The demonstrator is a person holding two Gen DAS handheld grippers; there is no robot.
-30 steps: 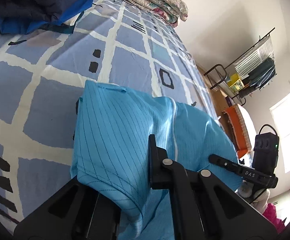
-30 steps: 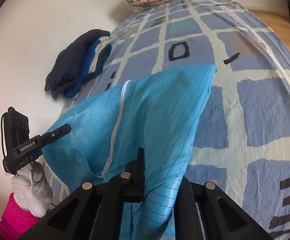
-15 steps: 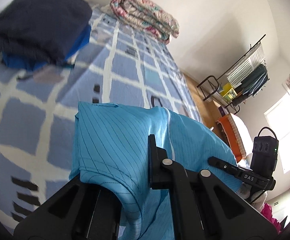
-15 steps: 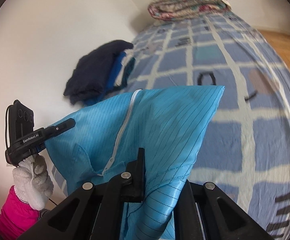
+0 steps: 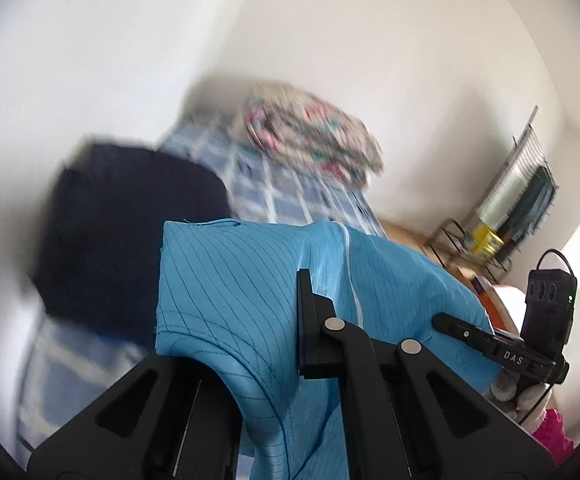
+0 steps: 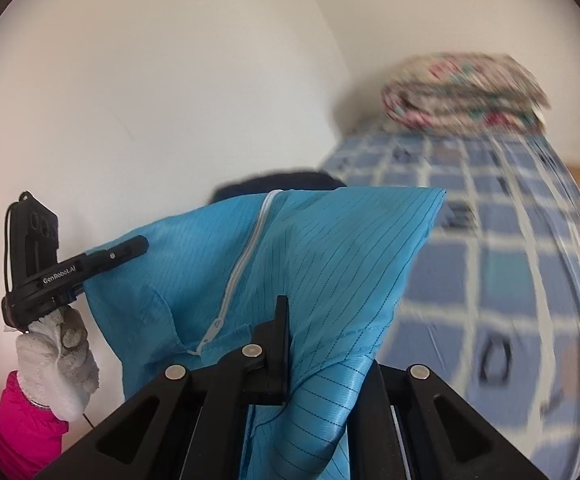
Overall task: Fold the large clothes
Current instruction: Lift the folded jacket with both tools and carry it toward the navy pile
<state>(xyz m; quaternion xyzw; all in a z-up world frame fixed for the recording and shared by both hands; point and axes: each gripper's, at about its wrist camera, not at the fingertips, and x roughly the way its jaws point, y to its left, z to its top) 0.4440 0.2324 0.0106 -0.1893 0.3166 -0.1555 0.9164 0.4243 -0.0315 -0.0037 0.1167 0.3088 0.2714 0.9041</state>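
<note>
Left gripper: black two-finger hand-held gripper [image 5: 302, 320], jaws clamped on a fold of the sky-blue pinstriped zip-front garment [image 5: 230, 288]; the fabric drapes over one finger and hides it.
Right gripper: matching black gripper [image 6: 282, 344], likewise pinched tight on the same garment, close to the white zipper [image 6: 242, 264].
Garment position: held up in the air between the two grippers, its top edge stretched across and the rest hanging below; it seems clear of the bed.
Why held so: two spaced grips on one edge let the cloth hang flat, probably to straighten it before laying it down for a fold.
Bed: blue-and-white checked bedspread [image 6: 510, 240], blurred, lying beyond the garment.
Other laundry: one dark navy pile of clothes [image 5: 130, 232] by the wall; one rolled floral quilt [image 5: 314, 136] at the bed's far end.
Hands: white knitted glove [image 6: 56, 364] with a pink sleeve [image 6: 22, 432] on the left one.
Count: two grippers, one blue garment, one navy pile, one quilt, one metal rack [image 5: 506, 216] in the corner.
</note>
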